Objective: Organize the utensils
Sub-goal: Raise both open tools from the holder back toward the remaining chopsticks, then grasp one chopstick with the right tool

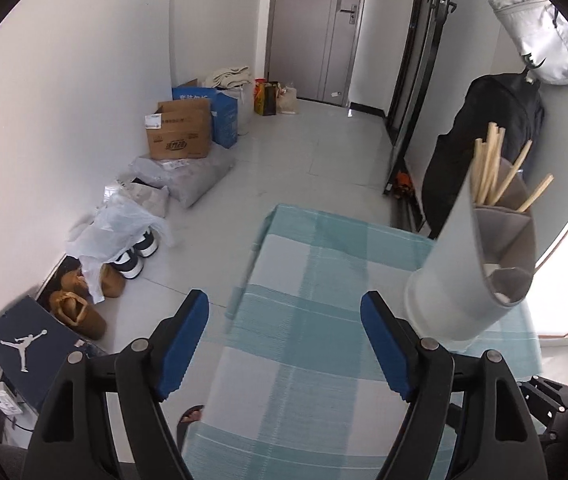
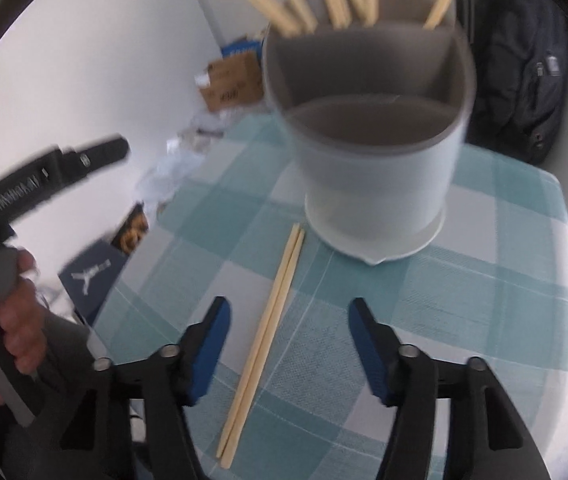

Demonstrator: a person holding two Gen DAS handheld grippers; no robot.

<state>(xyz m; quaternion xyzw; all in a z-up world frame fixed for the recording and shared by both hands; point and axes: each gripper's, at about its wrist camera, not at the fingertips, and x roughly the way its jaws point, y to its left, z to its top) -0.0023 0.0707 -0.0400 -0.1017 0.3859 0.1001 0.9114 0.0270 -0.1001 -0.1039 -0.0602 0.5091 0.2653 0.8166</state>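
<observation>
I am lowering my released right gripper [image 2: 287, 344] astride the chopstick pair [image 2: 264, 344] at lower centre; centring both sticks prevents scissoring. Left gripper [image 1: 284, 344]: released, empty.

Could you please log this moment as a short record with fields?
surface: table with a teal checked cloth
holder: grey, divided, upright on the cloth
in holder: chopsticks in the far compartment
near compartment: looks empty
loose pair: two chopsticks flat on the cloth, side by side
right gripper: open, pads either side of the loose pair, not touching
left gripper: open, nothing between its pads
</observation>
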